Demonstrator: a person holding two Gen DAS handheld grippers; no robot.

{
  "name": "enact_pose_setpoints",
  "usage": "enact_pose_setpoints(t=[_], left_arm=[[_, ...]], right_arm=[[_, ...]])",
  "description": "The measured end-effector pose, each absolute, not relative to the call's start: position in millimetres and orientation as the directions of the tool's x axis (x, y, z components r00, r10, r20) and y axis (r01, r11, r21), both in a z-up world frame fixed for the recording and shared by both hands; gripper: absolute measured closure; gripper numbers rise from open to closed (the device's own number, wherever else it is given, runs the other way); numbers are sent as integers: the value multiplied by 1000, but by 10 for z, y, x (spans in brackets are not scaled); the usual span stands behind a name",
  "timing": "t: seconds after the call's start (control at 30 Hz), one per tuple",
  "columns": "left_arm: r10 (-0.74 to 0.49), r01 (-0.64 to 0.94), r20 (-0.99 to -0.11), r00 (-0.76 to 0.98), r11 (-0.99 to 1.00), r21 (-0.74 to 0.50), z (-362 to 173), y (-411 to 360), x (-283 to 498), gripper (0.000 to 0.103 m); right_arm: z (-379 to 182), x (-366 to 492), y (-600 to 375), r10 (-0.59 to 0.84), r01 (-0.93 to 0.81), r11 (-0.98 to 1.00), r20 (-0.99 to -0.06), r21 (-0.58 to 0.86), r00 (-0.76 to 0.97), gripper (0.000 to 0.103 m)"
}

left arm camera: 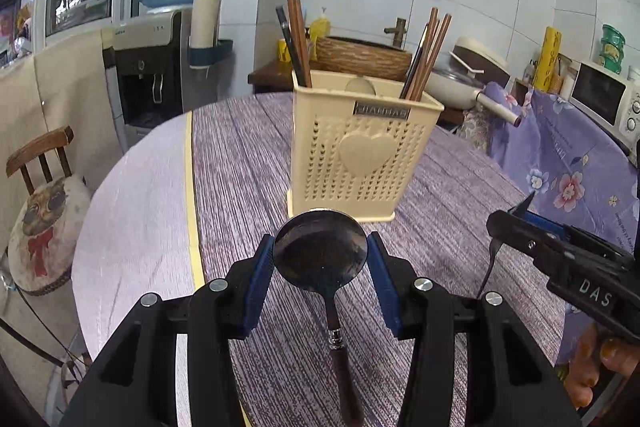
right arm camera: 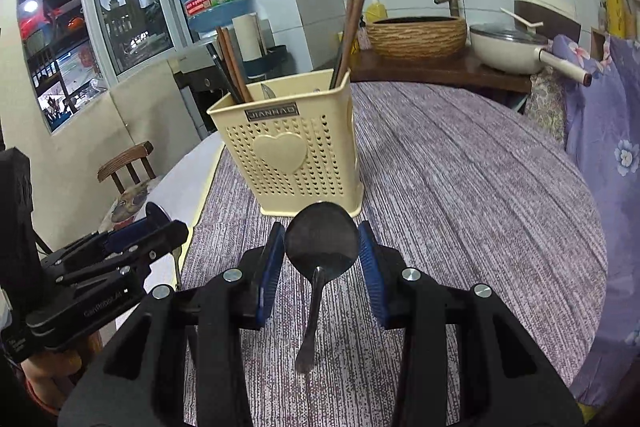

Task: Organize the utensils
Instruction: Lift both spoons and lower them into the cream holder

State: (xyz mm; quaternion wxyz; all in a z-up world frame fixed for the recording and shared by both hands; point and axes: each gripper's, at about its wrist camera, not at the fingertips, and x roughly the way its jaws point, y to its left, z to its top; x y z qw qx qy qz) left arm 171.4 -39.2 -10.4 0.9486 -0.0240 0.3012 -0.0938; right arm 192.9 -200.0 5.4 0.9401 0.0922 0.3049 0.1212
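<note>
A cream perforated utensil holder [left arm camera: 362, 151] with a heart on its front stands on the purple table; it also shows in the right wrist view [right arm camera: 292, 155]. Brown chopsticks [left arm camera: 298, 41] stick up from both ends. My left gripper [left arm camera: 320, 255] is shut on the bowl of a metal spoon with a brown handle [left arm camera: 320, 253], held just before the holder. My right gripper [right arm camera: 322, 251] is shut on the bowl of an all-metal spoon [right arm camera: 320, 241], also close before the holder. Each gripper shows at the edge of the other's view.
The round table carries a purple striped cloth [right arm camera: 460, 167]. A wooden chair with an owl cushion [left arm camera: 44, 211] stands left. A water dispenser [left arm camera: 148, 75], a basin and a pan [right arm camera: 516, 51] on a counter lie behind. A floral cloth [left arm camera: 568, 155] hangs right.
</note>
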Motion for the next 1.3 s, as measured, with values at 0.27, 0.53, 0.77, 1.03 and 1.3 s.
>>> enact_pose_setpoints(t=[0.27, 0.53, 0.77, 1.03, 1.3], left_arm=[[-196, 161, -554, 809, 981, -112, -85, -401, 1752, 57], [-222, 182, -528, 820, 975, -127, 47, -381, 1743, 57], [-272, 223, -466, 842, 962, -159, 420, -355, 1878, 57], [-316, 273, -362, 877, 948, -165, 1149, -351, 2154, 57], [-217, 178, -295, 930, 972, -155, 1524, -314, 2620, 57]], right_arm=[[66, 1947, -1978, 279, -178, 957, -546, 230, 790, 65], [219, 1972, -1957, 297, -209, 952, -517, 222, 803, 65], [617, 2124, -1951, 313, -249, 948, -449, 198, 837, 65], [1330, 2467, -1943, 309, -268, 949, -340, 163, 888, 65], [1693, 3001, -1931, 236, -203, 969, -278, 141, 931, 65]])
